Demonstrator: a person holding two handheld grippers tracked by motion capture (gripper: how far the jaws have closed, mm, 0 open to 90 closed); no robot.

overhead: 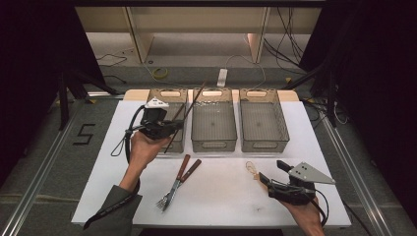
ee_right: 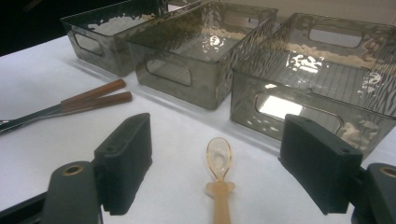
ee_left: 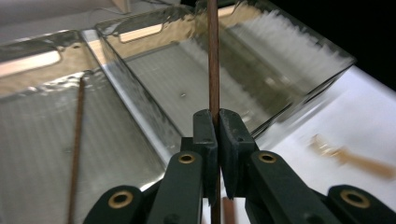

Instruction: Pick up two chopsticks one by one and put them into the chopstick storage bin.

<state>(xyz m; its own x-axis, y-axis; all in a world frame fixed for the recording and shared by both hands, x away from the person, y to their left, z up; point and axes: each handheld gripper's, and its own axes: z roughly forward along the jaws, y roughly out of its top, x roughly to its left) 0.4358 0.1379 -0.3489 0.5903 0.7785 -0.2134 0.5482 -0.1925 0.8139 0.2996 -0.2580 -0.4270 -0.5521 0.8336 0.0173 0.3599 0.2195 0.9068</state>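
My left gripper (overhead: pixel 176 124) (ee_left: pixel 216 122) hovers over the left clear bin (overhead: pixel 153 98), shut on a thin brown chopstick (overhead: pixel 193 101) (ee_left: pixel 214 60) that slants up toward the middle bin (overhead: pixel 214 143). A second chopstick (ee_left: pixel 77 140) lies inside the left bin. My right gripper (overhead: pixel 272 172) (ee_right: pixel 217 142) rests low near the table's front right, jaws wide open. A small translucent amber spoon (overhead: pixel 252 169) (ee_right: pixel 218 163) lies on the table between and just ahead of those jaws, untouched.
Two wooden-handled forks (overhead: pixel 178 181) (ee_right: pixel 70 105) lie side by side at the table's middle front. A third clear bin (overhead: pixel 264 143) (ee_right: pixel 322 79) stands at the back right. The white table (overhead: pixel 221 196) ends just behind the bins.
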